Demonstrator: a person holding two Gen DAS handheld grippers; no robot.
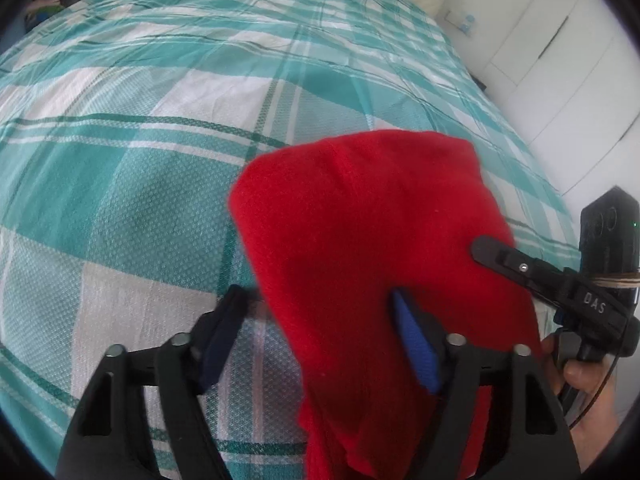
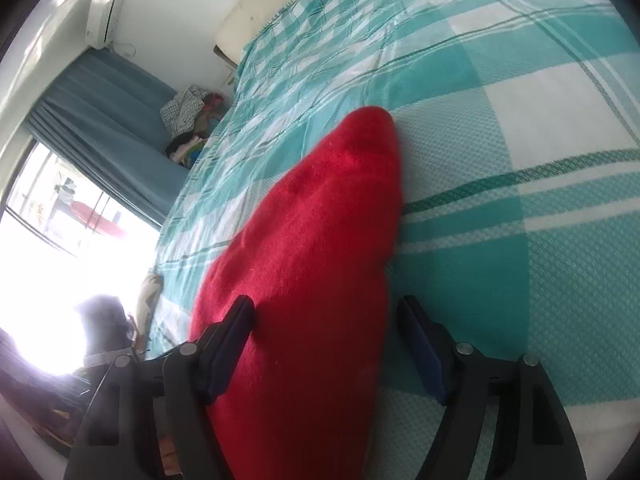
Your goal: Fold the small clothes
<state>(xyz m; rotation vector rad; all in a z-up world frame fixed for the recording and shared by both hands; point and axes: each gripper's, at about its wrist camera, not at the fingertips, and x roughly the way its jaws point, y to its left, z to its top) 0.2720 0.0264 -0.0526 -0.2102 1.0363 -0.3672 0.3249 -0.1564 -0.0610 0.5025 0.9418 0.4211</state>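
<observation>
A red knitted garment lies bunched on the teal-and-white checked bed cover. My left gripper is open. The cloth sits between its fingers and drapes over the blue-padded right finger, while the left finger stands clear of it. A finger of my right gripper rests on the garment's right side. In the right wrist view the red garment runs up between the fingers of my right gripper. It touches the left finger, and a narrow gap shows beside the right finger.
A pile of clothes sits at the bed's far edge by a blue curtain and a bright window. White wardrobe doors stand along the other side. A person's hand holds the right gripper.
</observation>
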